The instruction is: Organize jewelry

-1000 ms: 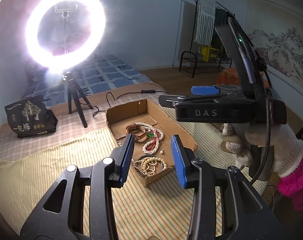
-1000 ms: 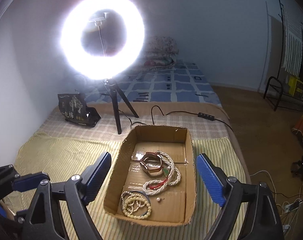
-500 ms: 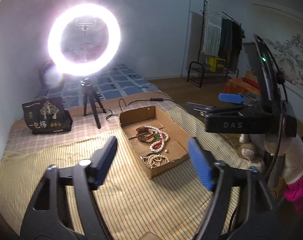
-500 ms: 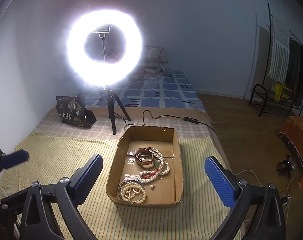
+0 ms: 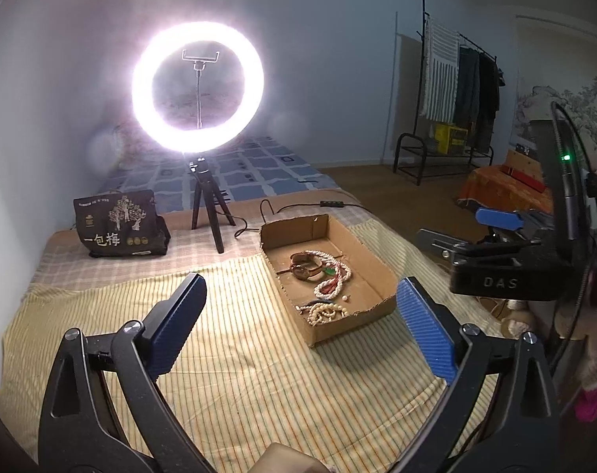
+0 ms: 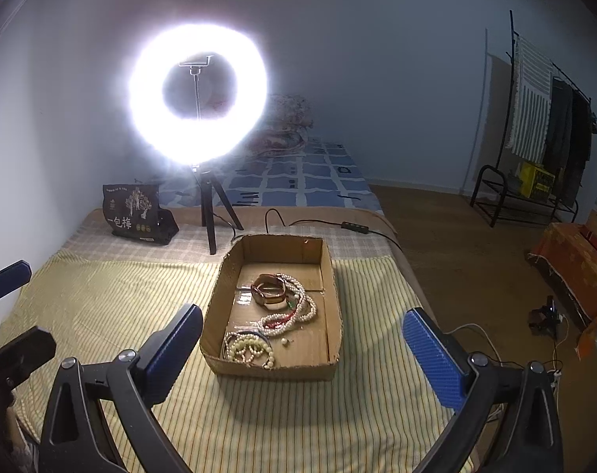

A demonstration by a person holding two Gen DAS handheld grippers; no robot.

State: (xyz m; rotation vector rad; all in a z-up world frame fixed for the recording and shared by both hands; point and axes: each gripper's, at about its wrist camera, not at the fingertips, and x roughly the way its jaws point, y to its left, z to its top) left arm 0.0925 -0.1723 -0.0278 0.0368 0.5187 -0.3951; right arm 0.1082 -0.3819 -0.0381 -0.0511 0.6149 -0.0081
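Observation:
A shallow cardboard box (image 5: 371,254) (image 6: 335,299) sits on a striped yellow cloth on the bed. Inside lie a brown bangle (image 6: 270,295) (image 5: 306,270), a long pearl necklace with red beads (image 6: 294,313) (image 5: 333,282), and a coiled cream bead bracelet (image 6: 249,349) (image 5: 324,311). My left gripper (image 5: 302,331) is open and empty, held above the cloth to the front left of the box. My right gripper (image 6: 302,354) is open and empty, above the box's near edge. The right gripper also shows in the left wrist view (image 5: 499,220).
A bright ring light on a black tripod (image 6: 209,213) (image 5: 207,205) stands behind the box, its cable (image 6: 322,222) trailing right. A black printed bag (image 6: 134,215) (image 5: 119,224) stands at the back left. The bed's right edge drops to wooden floor (image 6: 456,244).
Both grippers have pulled back and up from the box. The left gripper's jaws have opened wide from a narrow gap. The jewelry stays in the box.

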